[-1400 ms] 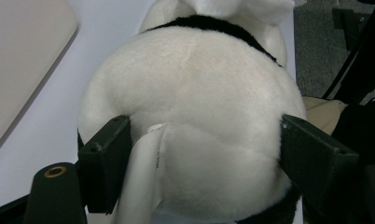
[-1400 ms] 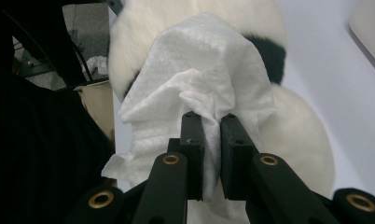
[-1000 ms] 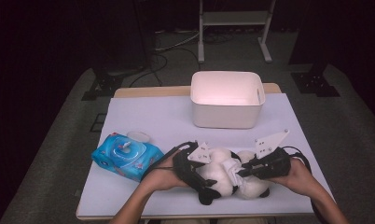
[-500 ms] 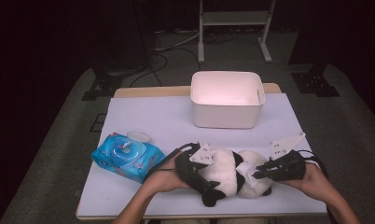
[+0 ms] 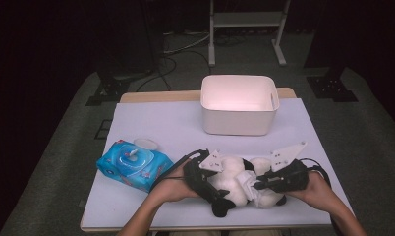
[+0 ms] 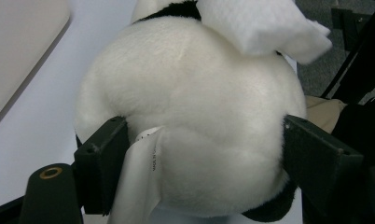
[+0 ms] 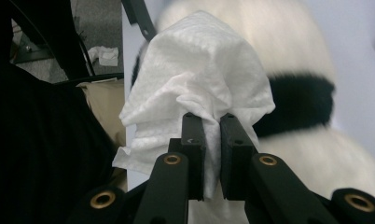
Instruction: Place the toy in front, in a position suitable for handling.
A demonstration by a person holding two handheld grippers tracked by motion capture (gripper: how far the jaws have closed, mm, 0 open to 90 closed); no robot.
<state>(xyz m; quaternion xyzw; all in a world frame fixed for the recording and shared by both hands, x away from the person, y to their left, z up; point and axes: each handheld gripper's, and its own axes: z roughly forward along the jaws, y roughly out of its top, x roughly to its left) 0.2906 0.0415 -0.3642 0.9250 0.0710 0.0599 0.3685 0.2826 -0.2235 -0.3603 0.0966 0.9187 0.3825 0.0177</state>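
Observation:
A black-and-white plush panda (image 5: 231, 183) lies near the table's front edge. My left gripper (image 5: 216, 186) comes in from its left side. In the left gripper view the gripper (image 6: 204, 158) has its jaws pressed on both sides of the panda's round white body (image 6: 195, 107), with a sewn label (image 6: 143, 177) by the left jaw. My right gripper (image 5: 259, 184) reaches in from the right, shut on a crumpled white wipe (image 5: 249, 186). The right gripper view shows the gripper (image 7: 212, 140) pinching the wipe (image 7: 199, 79) against the panda (image 7: 297, 98).
A white empty bin (image 5: 239, 104) stands at the back middle of the table. To the left sits a blue pack of wet wipes (image 5: 131, 164) with a small white lid (image 5: 145, 144) behind it. The table's front edge runs just below both hands.
The right gripper with the wipe swung out to the right half a second ago and has come back left onto the panda. The left gripper and the panda stayed put.

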